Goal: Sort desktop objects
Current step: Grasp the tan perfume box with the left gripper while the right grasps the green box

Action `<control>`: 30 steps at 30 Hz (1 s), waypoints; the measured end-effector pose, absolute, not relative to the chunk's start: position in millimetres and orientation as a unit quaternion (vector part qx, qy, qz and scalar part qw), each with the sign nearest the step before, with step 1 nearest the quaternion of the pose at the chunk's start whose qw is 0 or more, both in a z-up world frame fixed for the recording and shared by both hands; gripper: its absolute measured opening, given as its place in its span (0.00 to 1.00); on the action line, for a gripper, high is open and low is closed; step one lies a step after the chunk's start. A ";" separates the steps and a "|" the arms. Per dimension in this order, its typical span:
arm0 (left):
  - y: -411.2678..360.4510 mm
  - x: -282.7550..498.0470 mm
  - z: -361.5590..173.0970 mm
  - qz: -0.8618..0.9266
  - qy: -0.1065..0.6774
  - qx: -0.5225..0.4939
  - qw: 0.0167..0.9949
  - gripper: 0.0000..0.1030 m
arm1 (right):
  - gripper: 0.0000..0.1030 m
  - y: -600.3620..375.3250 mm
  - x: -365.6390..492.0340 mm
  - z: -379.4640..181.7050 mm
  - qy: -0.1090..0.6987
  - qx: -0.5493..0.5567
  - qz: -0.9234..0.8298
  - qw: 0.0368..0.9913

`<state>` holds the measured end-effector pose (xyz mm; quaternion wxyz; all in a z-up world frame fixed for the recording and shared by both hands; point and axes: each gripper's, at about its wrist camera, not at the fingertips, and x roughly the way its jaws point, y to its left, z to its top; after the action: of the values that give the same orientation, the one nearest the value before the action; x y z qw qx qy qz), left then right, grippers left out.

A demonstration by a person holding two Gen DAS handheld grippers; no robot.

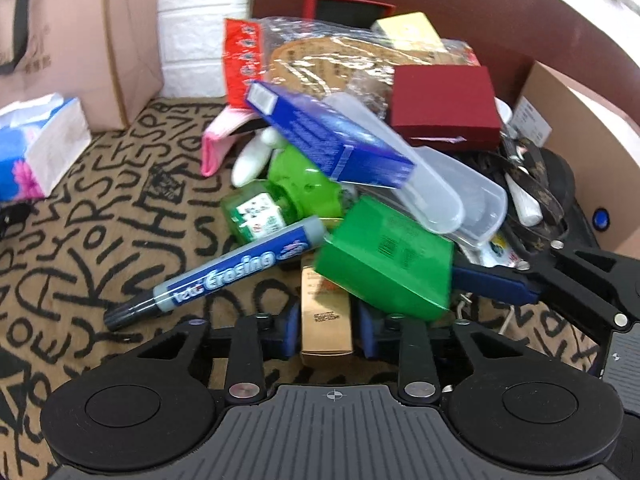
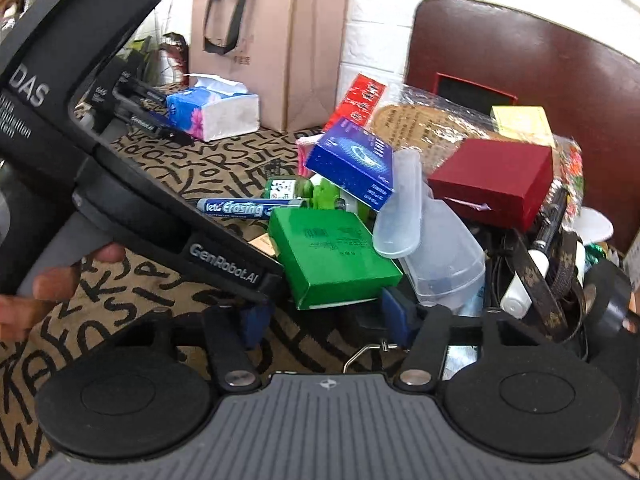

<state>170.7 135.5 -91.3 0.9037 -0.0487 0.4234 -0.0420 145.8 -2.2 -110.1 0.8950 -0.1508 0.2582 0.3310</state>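
Inventory, left to right; I judge sorting barely begun.
- Tissue pack (image 1: 38, 146), left edge: lies apart.
- Erasing marker (image 1: 216, 276), lower left of centre: loose on the patterned cloth (image 1: 100, 216).
- Left gripper (image 1: 326, 330), bottom centre: narrow, closed on the tan box (image 1: 326, 320).
- Green box (image 1: 384, 260), centre: leaning in the pile.
- Right gripper (image 2: 326, 320), bottom centre of its own view: wide, holding nothing.
- Red box (image 1: 446, 106), upper right: unsorted.
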 end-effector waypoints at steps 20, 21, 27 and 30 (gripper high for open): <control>104.6 128.8 -94.1 -0.110 0.439 -0.062 0.890 0.41 | 0.57 -46.6 95.4 -104.3 0.275 -0.158 0.338 0.886; 106.5 129.6 -94.4 -0.109 0.439 -0.070 0.889 0.43 | 0.62 -48.1 97.0 -103.2 0.273 -0.160 0.335 0.887; 114.8 132.8 -94.5 -0.100 0.437 -0.077 0.891 0.56 | 0.76 -45.2 108.9 -102.9 0.264 -0.177 0.328 0.889; 115.4 134.5 -95.2 -0.099 0.436 -0.077 0.891 0.56 | 0.84 -44.1 115.1 -106.7 0.264 -0.177 0.316 0.894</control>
<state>134.5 115.4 -95.2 0.8914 -0.0766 0.4355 -0.0990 115.1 -44.1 -106.7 0.8940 -0.1770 0.2641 0.3157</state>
